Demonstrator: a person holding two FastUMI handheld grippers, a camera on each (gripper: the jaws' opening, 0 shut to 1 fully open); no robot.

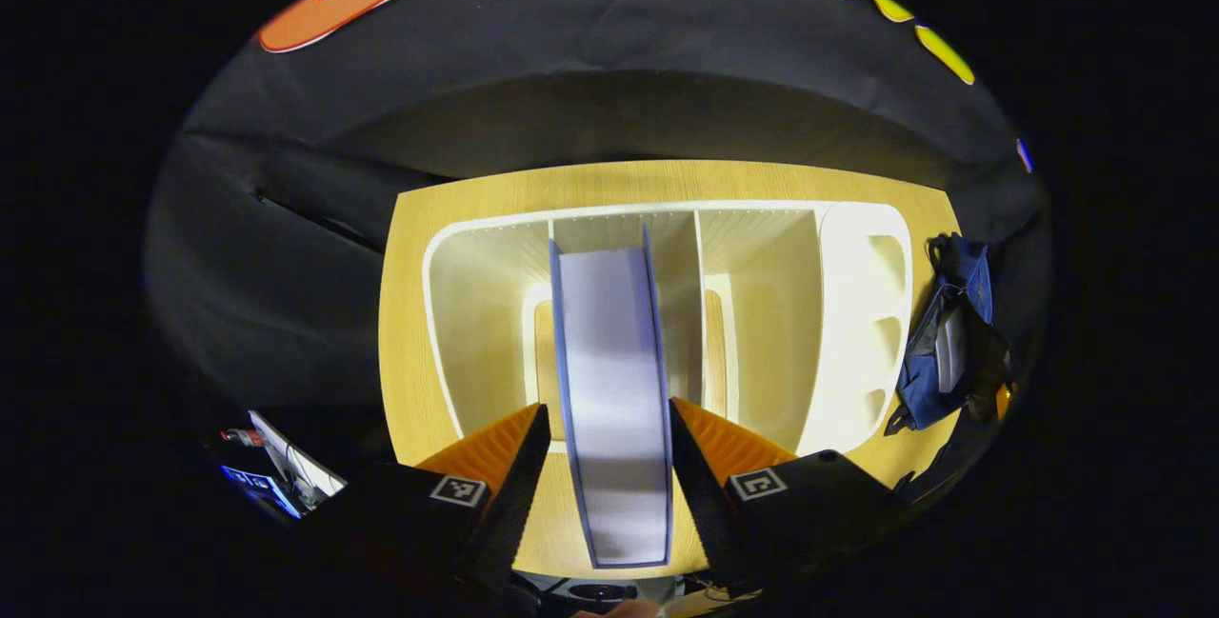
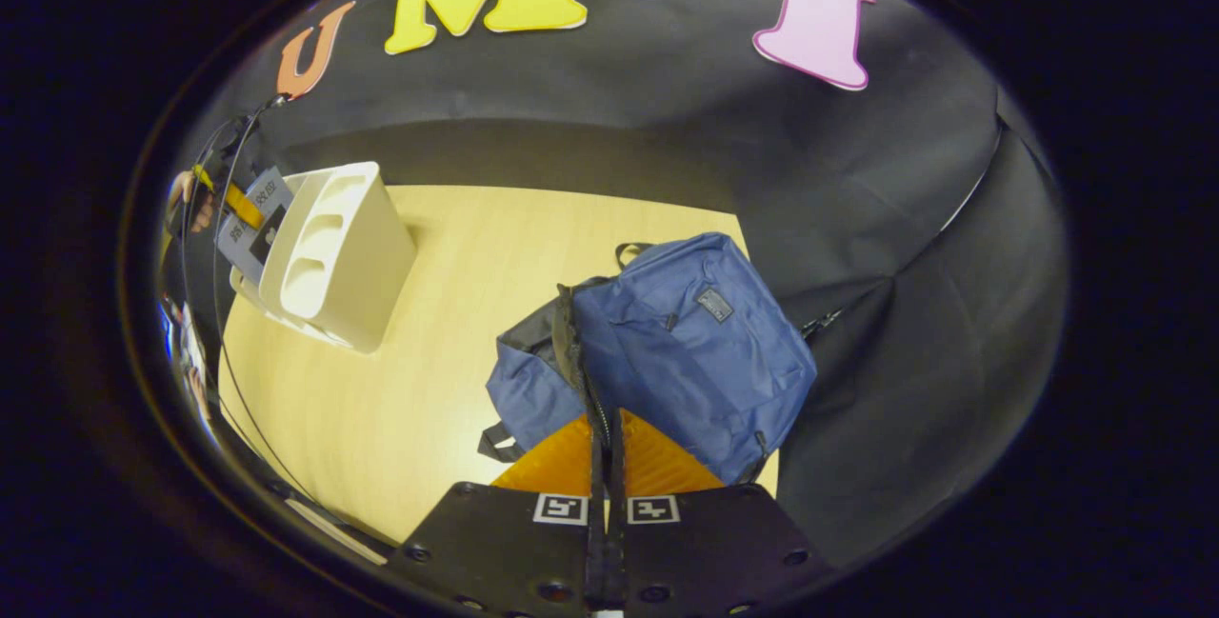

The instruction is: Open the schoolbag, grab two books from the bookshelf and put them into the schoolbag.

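Our left claw [image 1: 609, 466] grips a book [image 1: 614, 389] before the bookshelf [image 1: 857, 313]; our right claw [image 2: 607, 451] pinches the schoolbag [image 2: 695, 342] opening's edge.

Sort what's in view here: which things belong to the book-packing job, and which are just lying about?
Belongs to the job:
- book, between the left gripper fingers
- white bookshelf
- blue schoolbag, its edge pinched in the right gripper

Just lying about:
- wooden table
- cable near the bookshelf
- screens off the table's edge
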